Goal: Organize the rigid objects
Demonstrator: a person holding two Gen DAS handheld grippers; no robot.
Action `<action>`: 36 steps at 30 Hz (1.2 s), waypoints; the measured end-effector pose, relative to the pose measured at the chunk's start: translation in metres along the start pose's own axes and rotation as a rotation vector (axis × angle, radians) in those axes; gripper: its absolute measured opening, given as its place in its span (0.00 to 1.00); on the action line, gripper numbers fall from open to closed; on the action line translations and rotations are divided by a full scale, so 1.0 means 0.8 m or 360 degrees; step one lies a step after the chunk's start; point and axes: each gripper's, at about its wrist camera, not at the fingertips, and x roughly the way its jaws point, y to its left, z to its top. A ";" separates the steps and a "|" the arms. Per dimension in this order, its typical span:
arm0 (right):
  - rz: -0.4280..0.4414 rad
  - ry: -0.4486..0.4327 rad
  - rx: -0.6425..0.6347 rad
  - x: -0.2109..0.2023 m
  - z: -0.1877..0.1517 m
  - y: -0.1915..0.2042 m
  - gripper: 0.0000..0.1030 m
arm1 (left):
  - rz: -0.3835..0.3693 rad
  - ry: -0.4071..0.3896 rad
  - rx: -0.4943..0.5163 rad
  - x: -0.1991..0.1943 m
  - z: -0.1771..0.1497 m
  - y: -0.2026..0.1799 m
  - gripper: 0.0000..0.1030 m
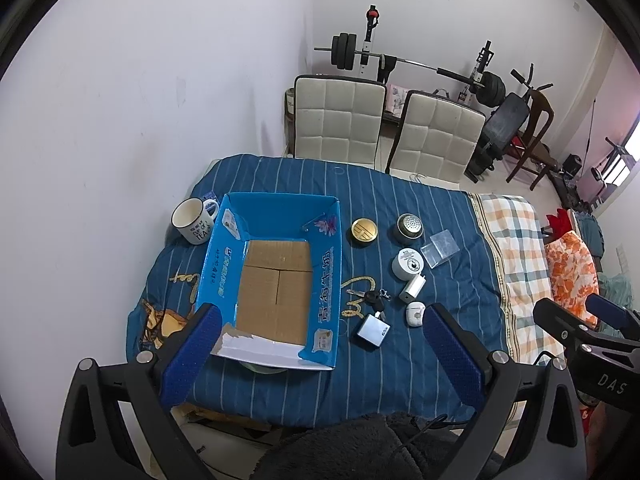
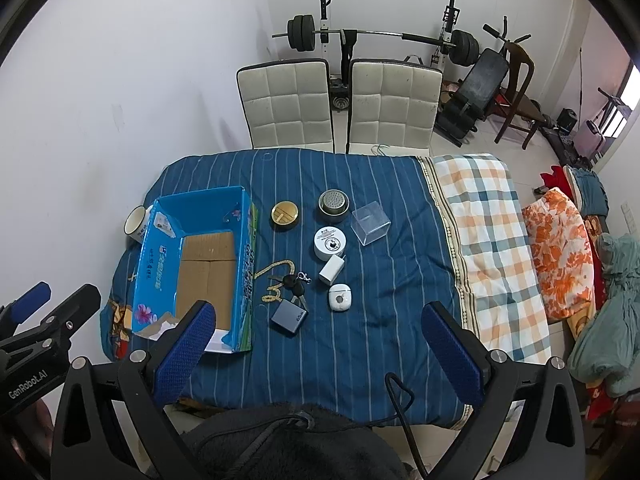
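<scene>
Near the surface's left edge, an empty blue box [image 2: 192,272] is sitting open beside scattered keys [image 2: 294,282] and chargers [image 2: 289,319]; both grippers [image 1: 320,344] [image 2: 316,336] are hovering, jaws wide, holding nothing; a mug [image 2: 136,220] is peeking out, half hidden, behind it.

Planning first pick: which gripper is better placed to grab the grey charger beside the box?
Probably right. The grey charger lies between the right gripper fingers' line of view; the left gripper faces the empty blue box, charger off-centre. Both open.

A: Two cream padded chairs [image 2: 340,104] are sitting against plain white walls [image 2: 140,60].

B: Yep, a barbell rack [image 2: 380,36] is standing behind them, daylight coming from a window [image 2: 630,96].
</scene>
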 end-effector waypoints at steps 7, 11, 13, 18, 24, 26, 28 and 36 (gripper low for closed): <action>-0.0005 -0.0008 -0.0005 0.000 -0.001 0.001 1.00 | 0.0004 -0.0003 -0.0001 0.000 -0.001 0.000 1.00; -0.0007 -0.0006 -0.0021 0.005 0.001 0.004 1.00 | -0.0002 0.0002 -0.0003 0.000 0.000 -0.003 1.00; -0.0012 -0.0007 -0.0021 0.006 0.002 0.005 1.00 | -0.0001 0.0002 -0.0002 0.000 0.000 -0.006 1.00; -0.0018 -0.0008 -0.0016 0.007 0.006 0.005 1.00 | -0.0002 0.0007 -0.0017 -0.001 -0.001 -0.012 1.00; -0.0020 -0.0008 -0.0022 0.007 0.008 0.005 1.00 | 0.0007 0.0000 -0.0013 -0.006 -0.005 -0.030 1.00; -0.0018 -0.0004 -0.0024 0.008 0.009 0.004 1.00 | 0.0007 0.0000 -0.0012 -0.008 -0.008 -0.038 1.00; -0.0023 -0.0010 -0.0022 0.007 0.009 0.005 1.00 | 0.0000 0.0002 -0.0018 0.010 0.000 0.004 1.00; -0.0027 -0.0018 -0.0025 0.006 0.009 0.006 1.00 | 0.0005 -0.0010 -0.0014 0.010 -0.001 0.001 1.00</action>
